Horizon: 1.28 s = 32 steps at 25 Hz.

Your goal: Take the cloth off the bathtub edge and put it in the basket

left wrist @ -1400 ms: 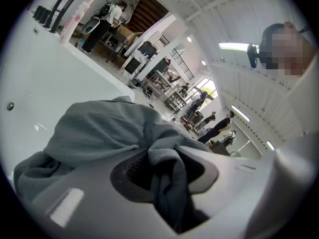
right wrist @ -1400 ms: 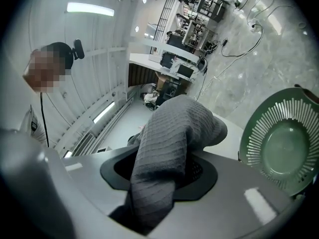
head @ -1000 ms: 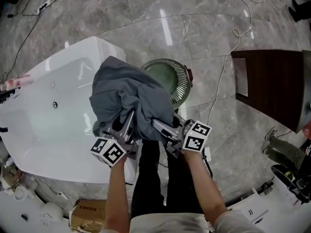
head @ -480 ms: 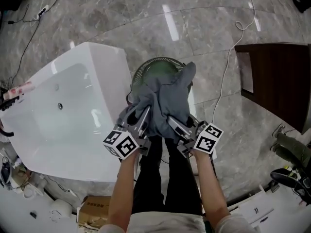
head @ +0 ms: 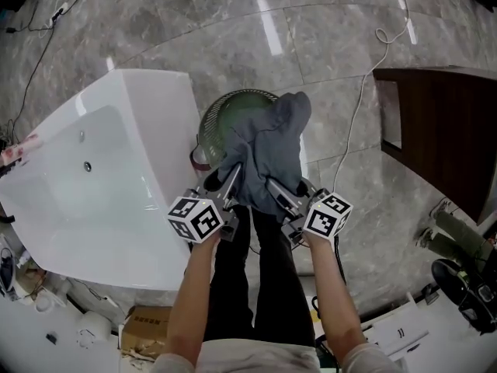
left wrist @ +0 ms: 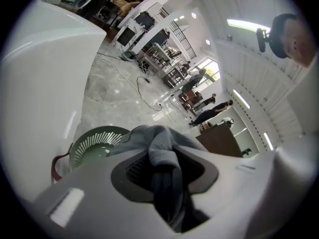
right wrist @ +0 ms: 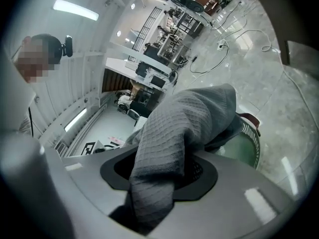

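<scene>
The grey cloth (head: 268,150) is off the tub (head: 167,123) and hangs in the air over the right part of the green basket (head: 221,115), bunched into a thick roll. Its long axis runs from the two grippers away from the person, slanting up and to the right in the head view. The free end is a rounded lump above the basket's right rim, and the near end is gathered between the grippers. The left gripper (head: 231,179) is clamped on a twisted fold of the cloth, which fills the gap between its jaws in the left gripper view. The right gripper (head: 273,186) grips a waffle-textured fold that drapes out over its jaws. The two sit side by side, close together, both pointing forward and down toward the basket. The basket stands on the marble floor (head: 194,29) just beside the tub's end wall, its slatted mouth open upward and partly covered by the cloth, with a red handle (head: 198,160) on the side nearest the person. A dark wood cabinet (head: 443,130) stands well apart to the right. A white cable (head: 359,115) trails across the floor between it and the basket. A cardboard box (head: 144,329) lies by the tub's near side, and the person's dark-trousered legs (head: 256,286) show below the grippers.
</scene>
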Tool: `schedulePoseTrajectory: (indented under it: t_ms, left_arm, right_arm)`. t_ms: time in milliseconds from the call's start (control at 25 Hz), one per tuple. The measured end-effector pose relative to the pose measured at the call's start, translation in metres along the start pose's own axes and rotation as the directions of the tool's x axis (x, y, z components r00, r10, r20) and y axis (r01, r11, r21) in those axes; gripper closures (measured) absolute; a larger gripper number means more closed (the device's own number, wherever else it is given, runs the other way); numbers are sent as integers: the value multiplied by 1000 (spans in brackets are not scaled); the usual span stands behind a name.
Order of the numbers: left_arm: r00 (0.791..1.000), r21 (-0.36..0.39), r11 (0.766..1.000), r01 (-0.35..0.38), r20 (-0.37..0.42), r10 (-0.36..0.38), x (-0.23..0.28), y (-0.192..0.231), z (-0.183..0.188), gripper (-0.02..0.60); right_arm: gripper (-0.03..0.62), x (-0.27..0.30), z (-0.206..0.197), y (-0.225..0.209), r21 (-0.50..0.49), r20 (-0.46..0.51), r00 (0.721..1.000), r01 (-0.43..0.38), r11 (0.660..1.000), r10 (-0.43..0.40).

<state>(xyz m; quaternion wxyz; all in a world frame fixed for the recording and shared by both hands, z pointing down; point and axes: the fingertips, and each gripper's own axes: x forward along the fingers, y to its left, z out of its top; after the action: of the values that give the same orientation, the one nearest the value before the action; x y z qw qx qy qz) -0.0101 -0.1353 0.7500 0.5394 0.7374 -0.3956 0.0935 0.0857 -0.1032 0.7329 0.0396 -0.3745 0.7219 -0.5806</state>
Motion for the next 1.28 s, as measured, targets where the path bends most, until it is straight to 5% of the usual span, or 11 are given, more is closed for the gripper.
schedulePoseTrajectory:
  t_ms: [320, 680, 1280]
  left_arm:
    - [979, 103, 982, -159, -113, 171, 15, 56, -24, 434]
    - [934, 126, 939, -319, -128, 334, 36, 106, -41, 440]
    - [911, 142, 915, -376, -121, 394, 71, 137, -64, 440]
  right_arm:
    - [421, 37, -30, -58, -129, -228, 950, 187, 974, -212]
    - [422, 90, -45, -101, -365, -410, 842, 202, 909, -352]
    - [434, 99, -61, -181, -485, -428, 744, 289, 825, -512]
